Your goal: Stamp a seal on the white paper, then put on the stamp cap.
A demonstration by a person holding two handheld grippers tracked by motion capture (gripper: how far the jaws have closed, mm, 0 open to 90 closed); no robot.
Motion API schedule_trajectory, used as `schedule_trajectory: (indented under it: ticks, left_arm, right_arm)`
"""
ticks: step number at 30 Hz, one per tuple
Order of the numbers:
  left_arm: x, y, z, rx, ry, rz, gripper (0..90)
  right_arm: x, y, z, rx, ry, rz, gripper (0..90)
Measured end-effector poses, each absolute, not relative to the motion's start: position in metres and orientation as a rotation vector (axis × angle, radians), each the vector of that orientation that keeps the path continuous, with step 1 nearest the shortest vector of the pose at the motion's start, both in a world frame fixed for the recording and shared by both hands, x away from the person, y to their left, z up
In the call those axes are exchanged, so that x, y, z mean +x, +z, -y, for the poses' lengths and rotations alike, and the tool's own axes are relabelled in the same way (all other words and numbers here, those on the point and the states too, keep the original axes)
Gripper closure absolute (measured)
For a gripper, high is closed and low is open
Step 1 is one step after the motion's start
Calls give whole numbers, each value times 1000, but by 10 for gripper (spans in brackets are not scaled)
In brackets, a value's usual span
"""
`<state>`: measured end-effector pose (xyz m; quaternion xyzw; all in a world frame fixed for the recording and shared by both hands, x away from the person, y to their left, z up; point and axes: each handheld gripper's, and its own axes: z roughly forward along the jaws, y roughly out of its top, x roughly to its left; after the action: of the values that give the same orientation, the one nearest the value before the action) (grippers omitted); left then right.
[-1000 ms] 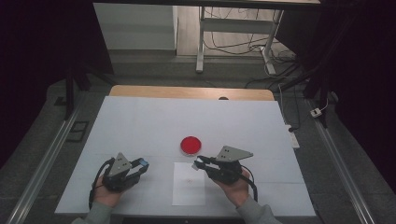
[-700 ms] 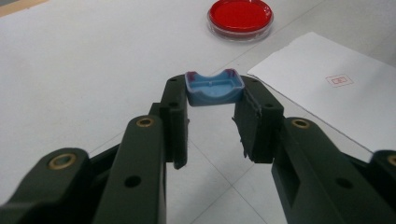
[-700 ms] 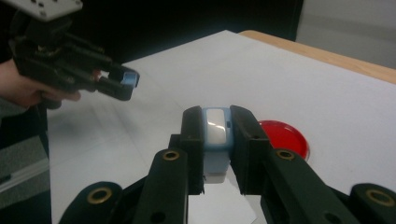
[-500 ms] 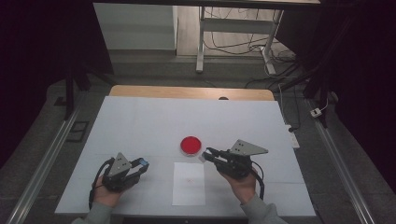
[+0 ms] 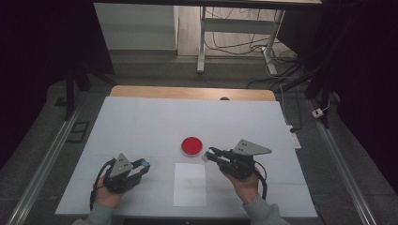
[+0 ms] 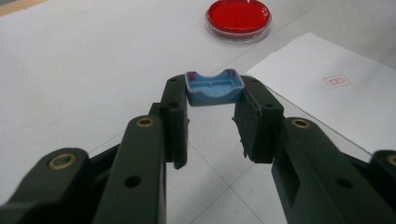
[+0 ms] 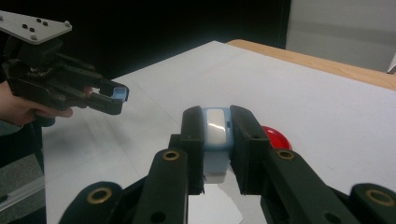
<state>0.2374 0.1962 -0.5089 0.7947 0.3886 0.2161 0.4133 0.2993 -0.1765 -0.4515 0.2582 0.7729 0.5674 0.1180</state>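
My left gripper (image 5: 140, 168) rests low at the table's near left and is shut on a small blue cap-like piece (image 5: 145, 164). In the left gripper view the blue piece (image 6: 210, 91) is pinched crosswise between the jaw tips of that gripper (image 6: 214, 99). My right gripper (image 5: 210, 155) points left, just right of a red round dish (image 5: 192, 146). It is shut on a pale blue and white block (image 7: 215, 133), which sits upright between the jaws of that gripper (image 7: 217, 119). A white paper sheet (image 5: 189, 184) lies between the two hands.
The paper sheet (image 6: 327, 93) bears a small red square mark (image 6: 336, 81). The red dish (image 6: 238, 17) stands just beyond the sheet on the white table cover (image 5: 141, 122). A wooden table edge (image 5: 187, 93) runs along the far side, with a metal frame and cables behind it.
My right gripper has shifted a little to the right and away from the sheet's top corner, still with the block in it. The left gripper has stayed in place.
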Motion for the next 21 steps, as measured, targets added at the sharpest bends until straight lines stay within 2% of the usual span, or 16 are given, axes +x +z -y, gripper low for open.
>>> schedule_trajectory:
  ticks: [21]
  left_arm:
    - [239,-507,-184,2013,535,-944,654]
  right_arm:
    - [299,-454,173,749,1649,-2271,757]
